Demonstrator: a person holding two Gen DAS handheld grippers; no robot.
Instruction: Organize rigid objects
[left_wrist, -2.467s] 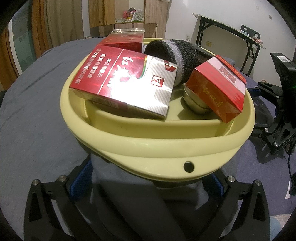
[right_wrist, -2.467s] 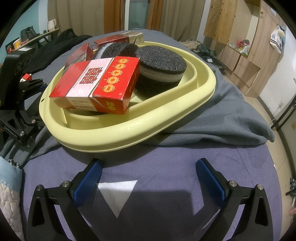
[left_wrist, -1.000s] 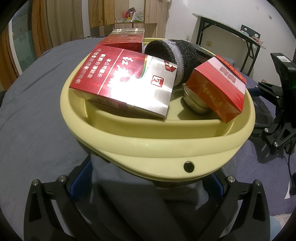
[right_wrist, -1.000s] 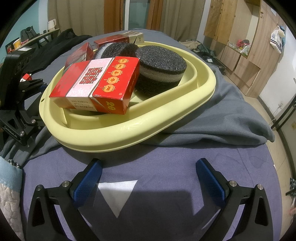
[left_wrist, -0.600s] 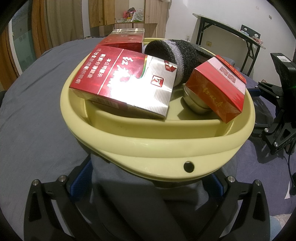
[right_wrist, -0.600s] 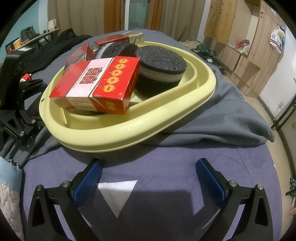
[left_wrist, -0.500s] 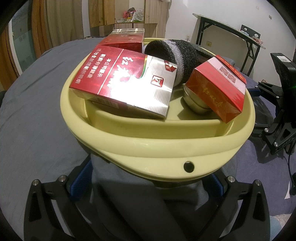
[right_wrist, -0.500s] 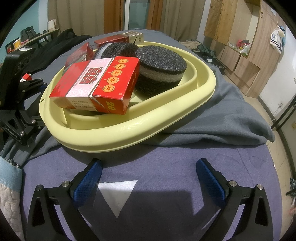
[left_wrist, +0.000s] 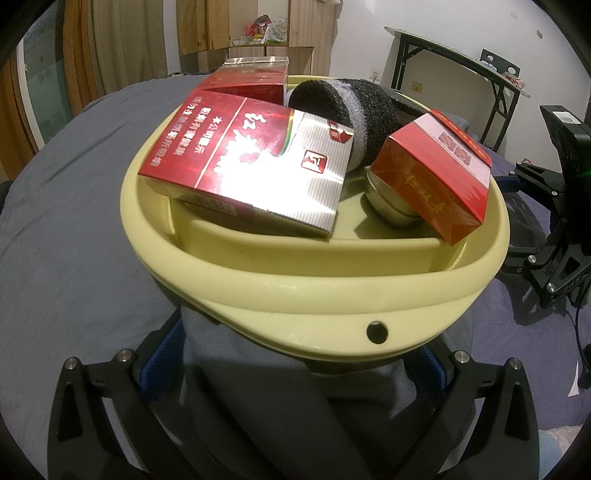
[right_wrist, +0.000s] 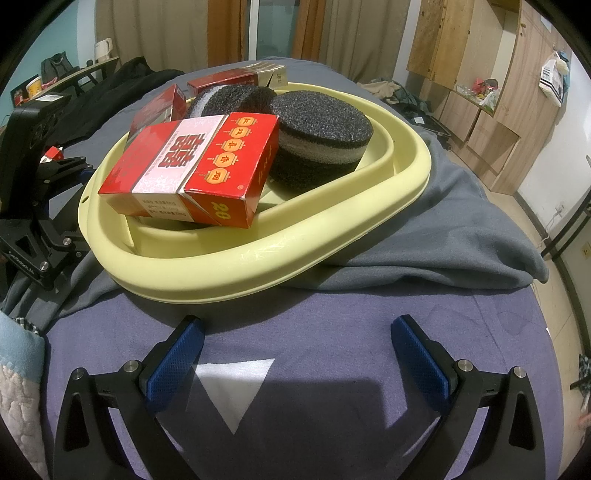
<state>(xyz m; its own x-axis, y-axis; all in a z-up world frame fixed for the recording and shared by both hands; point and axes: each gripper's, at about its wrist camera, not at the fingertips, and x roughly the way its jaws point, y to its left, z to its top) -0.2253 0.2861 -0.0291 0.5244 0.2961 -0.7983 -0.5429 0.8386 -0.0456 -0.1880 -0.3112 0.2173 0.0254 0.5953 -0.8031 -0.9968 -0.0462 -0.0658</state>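
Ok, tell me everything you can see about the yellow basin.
The pale yellow plastic basin is oval with a thick rolled rim, an inner ledge and a small dark hole in its near wall. It sits tilted on a rumpled grey cloth over the bed. Inside lie red cartons, dark foam discs with a pale band and a small metal tin. The largest carton rests across its inner ledge. Neither gripper touches it.

A bed with a purple-grey sheet (right_wrist: 332, 332) fills the frame's lower half. A rumpled grey blanket (right_wrist: 461, 229) lies on it at centre right, and a pale yellow plastic basin (right_wrist: 258, 266) rests on that.
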